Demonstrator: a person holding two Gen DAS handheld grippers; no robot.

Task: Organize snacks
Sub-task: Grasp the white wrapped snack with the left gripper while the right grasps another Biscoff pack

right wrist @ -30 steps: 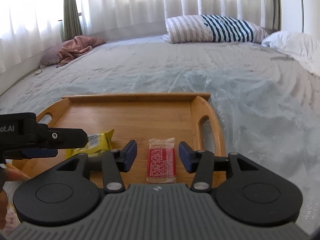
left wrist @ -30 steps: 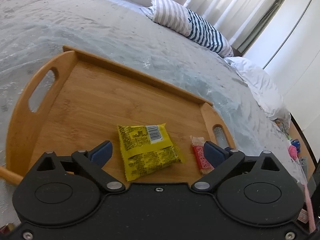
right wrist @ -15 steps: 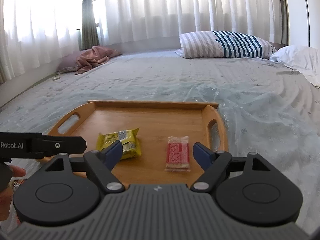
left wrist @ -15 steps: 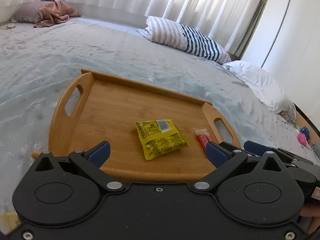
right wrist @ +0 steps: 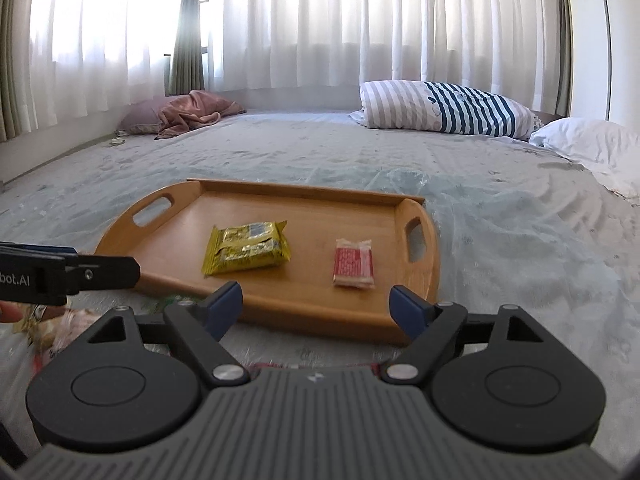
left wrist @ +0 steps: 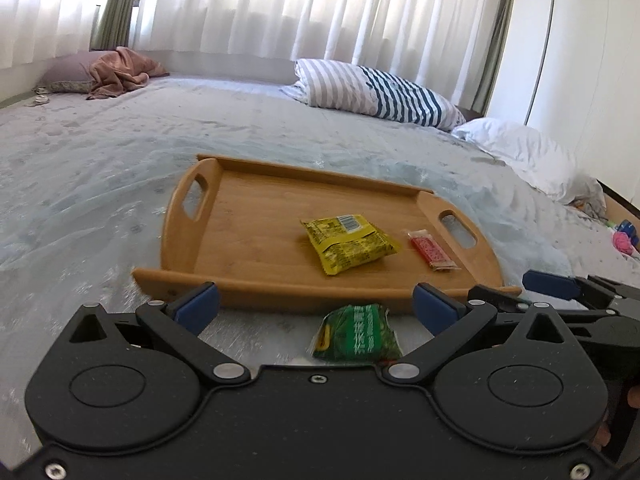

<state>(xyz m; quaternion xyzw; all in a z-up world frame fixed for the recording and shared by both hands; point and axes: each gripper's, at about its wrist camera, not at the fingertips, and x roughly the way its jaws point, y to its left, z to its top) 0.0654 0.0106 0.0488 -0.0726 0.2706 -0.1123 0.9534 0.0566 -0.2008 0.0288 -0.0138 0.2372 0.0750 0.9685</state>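
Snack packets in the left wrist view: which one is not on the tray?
The green packet, lying on the bedcover before the tray; the yellow packet and red packet lie on it.

I see a wide bed (right wrist: 500,216) under a pale bedspread, a striped pillow (right wrist: 440,110) by sunlit white curtains (right wrist: 320,24), and a white wall (left wrist: 588,52) at right.

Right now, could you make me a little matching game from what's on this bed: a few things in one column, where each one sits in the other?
Things:
1. yellow packet
2. red packet
3. green packet
4. striped pillow

Places:
A. on the bedspread, in front of the tray
B. at the far end of the bed
C. mid-tray
D. on the wooden tray, nearest its right handle

Pairs: 1-C, 2-D, 3-A, 4-B
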